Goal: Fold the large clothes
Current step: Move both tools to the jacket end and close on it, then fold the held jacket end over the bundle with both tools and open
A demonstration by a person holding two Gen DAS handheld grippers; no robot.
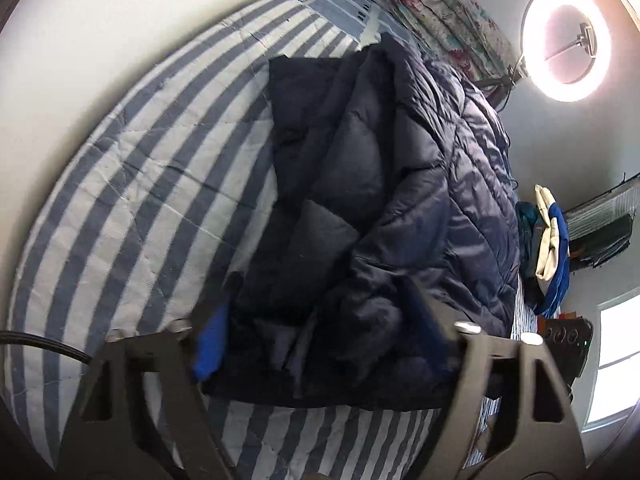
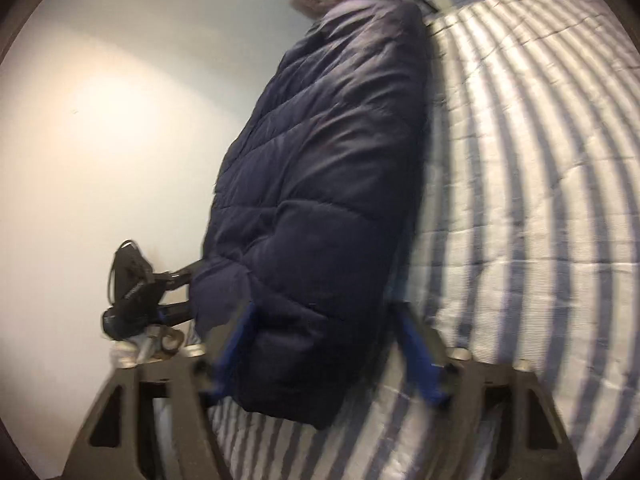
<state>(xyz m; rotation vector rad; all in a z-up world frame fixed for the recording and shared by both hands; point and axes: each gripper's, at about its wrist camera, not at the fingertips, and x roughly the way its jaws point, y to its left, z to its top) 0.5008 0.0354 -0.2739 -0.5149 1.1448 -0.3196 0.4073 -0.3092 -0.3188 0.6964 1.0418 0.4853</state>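
A large navy quilted puffer jacket [image 1: 384, 200] lies partly folded on a blue-and-white striped bed [image 1: 132, 184]. My left gripper [image 1: 320, 340] is open at the jacket's near edge, blue fingers [image 1: 208, 344] wide apart on either side of the fabric. In the right wrist view the jacket [image 2: 320, 184] lies along the striped bed [image 2: 520, 200]. My right gripper [image 2: 324, 344] is open with its blue fingers [image 2: 420, 360] straddling the jacket's near end. The left gripper [image 2: 136, 292] shows beyond the jacket there.
A floral pillow or bedding [image 1: 444, 20] lies at the head of the bed. A lit ring light [image 1: 566, 46] stands by the wall. A pile of clothes [image 1: 548, 240] sits beside the bed, near a window [image 1: 616, 360].
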